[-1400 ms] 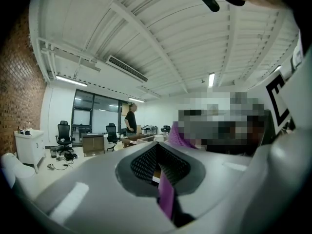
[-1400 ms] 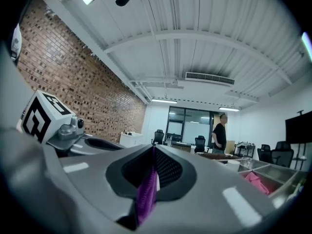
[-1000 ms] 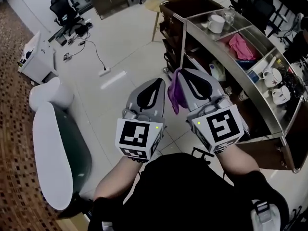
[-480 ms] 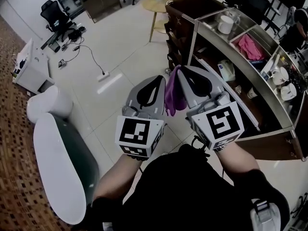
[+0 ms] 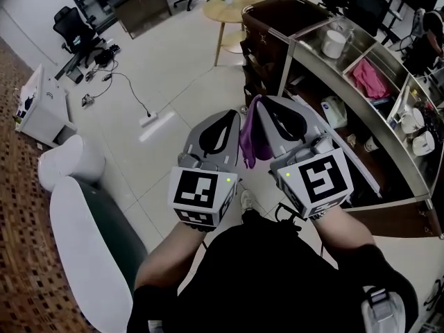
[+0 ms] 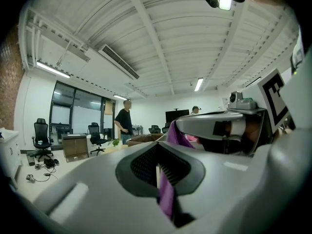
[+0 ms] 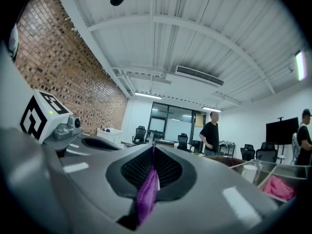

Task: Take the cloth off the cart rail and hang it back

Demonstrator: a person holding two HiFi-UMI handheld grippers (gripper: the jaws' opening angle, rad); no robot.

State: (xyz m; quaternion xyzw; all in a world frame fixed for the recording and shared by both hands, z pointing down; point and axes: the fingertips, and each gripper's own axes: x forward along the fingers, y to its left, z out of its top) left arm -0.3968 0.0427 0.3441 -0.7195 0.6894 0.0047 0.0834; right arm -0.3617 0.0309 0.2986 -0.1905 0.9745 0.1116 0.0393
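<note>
The whole scene has slid across the head view since a second ago: the cart (image 5: 277, 12) now sits further right and the round table (image 5: 239, 5) at the far end has come into fuller sight, while both hands hold the same spot in the middle. So the person looks to be walking along the cart, carrying the load.

And here is the load: the purple cloth (image 5: 250, 141) is off the cart, hanging in the air between the 2 grippers, left of the cart's near side and well above the floor. The left tongs (image 5: 223, 120) are clenched on 1 edge of it; their own view shows a purple strip pinched right in the ribbed pads. The right tongs (image 5: 267, 106) are clenched on the cloth too, purple fabric bunched in the slot.

Why 2 grips, side by side? My read is that holding 2 points keeps the top edge ready to spread, so the cloth can be draped over the rail rather than dropped in a heap. The tongs sit close together for now, so the fabric sags in a fold between them.

Removal looks done; the hanging back is yet to come.
</note>
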